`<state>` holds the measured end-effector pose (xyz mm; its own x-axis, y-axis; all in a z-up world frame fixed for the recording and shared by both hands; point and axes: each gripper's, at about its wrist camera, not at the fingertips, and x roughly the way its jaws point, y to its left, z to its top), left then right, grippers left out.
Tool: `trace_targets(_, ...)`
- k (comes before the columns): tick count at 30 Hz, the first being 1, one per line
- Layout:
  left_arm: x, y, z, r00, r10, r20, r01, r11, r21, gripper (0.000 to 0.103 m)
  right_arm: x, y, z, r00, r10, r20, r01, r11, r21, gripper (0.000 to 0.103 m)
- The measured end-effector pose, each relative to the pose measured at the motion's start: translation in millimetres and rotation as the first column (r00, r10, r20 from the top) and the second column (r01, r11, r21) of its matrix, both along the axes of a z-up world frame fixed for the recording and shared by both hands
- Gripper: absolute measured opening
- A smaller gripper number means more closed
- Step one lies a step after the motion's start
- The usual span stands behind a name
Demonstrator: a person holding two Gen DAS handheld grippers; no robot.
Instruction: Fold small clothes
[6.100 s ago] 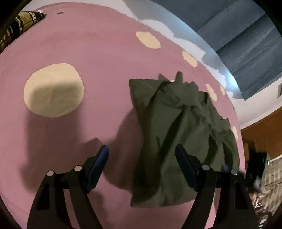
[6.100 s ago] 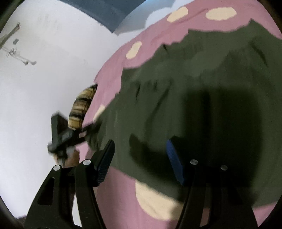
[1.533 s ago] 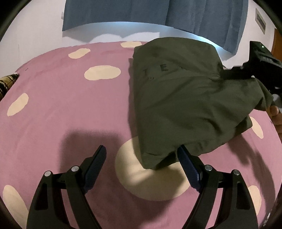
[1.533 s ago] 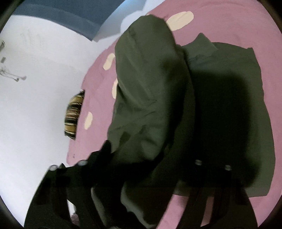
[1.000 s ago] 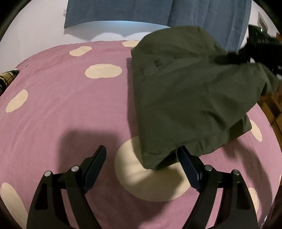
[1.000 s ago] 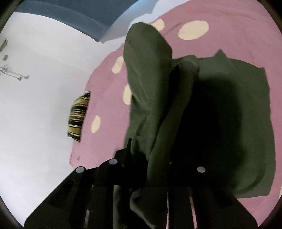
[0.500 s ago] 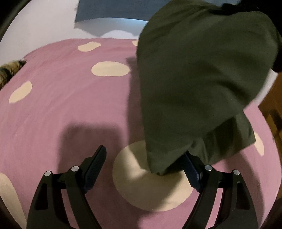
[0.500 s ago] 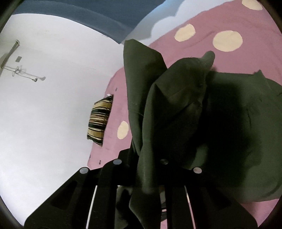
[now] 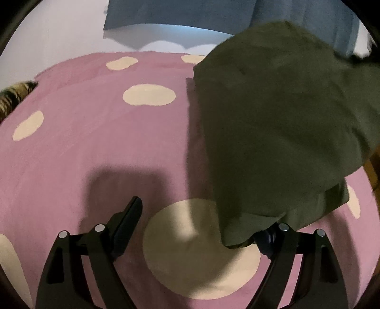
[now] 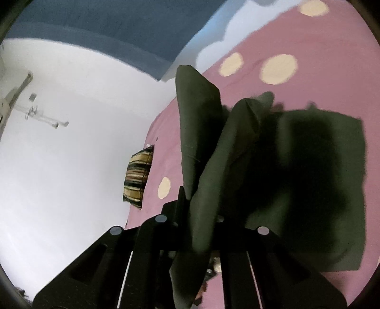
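A dark olive garment (image 9: 273, 118) lies on the pink bedspread (image 9: 95, 142) with cream dots; its right side is lifted high into the air. My left gripper (image 9: 197, 218) hovers at the garment's near corner, its jaws opening a little wider and holding nothing. That corner drapes over its right finger (image 9: 268, 237). In the right wrist view my right gripper (image 10: 199, 204) is shut on a bunched fold (image 10: 199, 123) of the garment (image 10: 308, 178), which stands up between its fingers. The rest lies flat on the bed.
A striped pillow (image 10: 137, 178) lies at the bed's far edge by the white wall (image 10: 59, 166), and shows at the left rim as pillow (image 9: 11, 99). Blue curtains (image 9: 190, 12) hang behind the bed. Brown wooden furniture (image 9: 374, 164) stands at the right.
The right gripper has closed on the fold and carried it up and over; the lifted cloth now fills the upper right of the left wrist view. The left gripper has hardly moved.
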<state>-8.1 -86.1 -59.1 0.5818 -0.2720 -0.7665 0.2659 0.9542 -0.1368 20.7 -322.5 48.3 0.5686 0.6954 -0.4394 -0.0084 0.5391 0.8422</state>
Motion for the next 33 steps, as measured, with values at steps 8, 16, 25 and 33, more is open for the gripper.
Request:
trace_targets(8,0.7,-19.3,-3.4,0.998,-0.069,0.013,0.068,0.996,0.063,0.085,-35.9,-69.8,-107.5,0.982,-0.133,-0.135,0.15,0.981,0.124,0.005)
trace_targets(16,7.2,-18.2,-10.2,0.999,-0.048,-0.018,0.049,0.996,0.071,0.085,-47.0,-73.5,-130.0,0.983,-0.112,-0.146,0.142,0.968,0.209,0.046)
trace_targets(25,3.2,-25.1,-9.8,0.999,-0.036,-0.017,0.037,0.995,0.095,0.085,-73.6,-53.0,-113.7,0.996,-0.011,-0.093,0.018,0.997,0.078,0.04)
trace_targets(33,-16.8,-42.4,13.9,0.988,-0.065,0.142,0.035,0.979,0.203,0.085,-93.7,-56.5,-78.0,0.996,-0.063,0.063,0.065,0.998,-0.022,0.01)
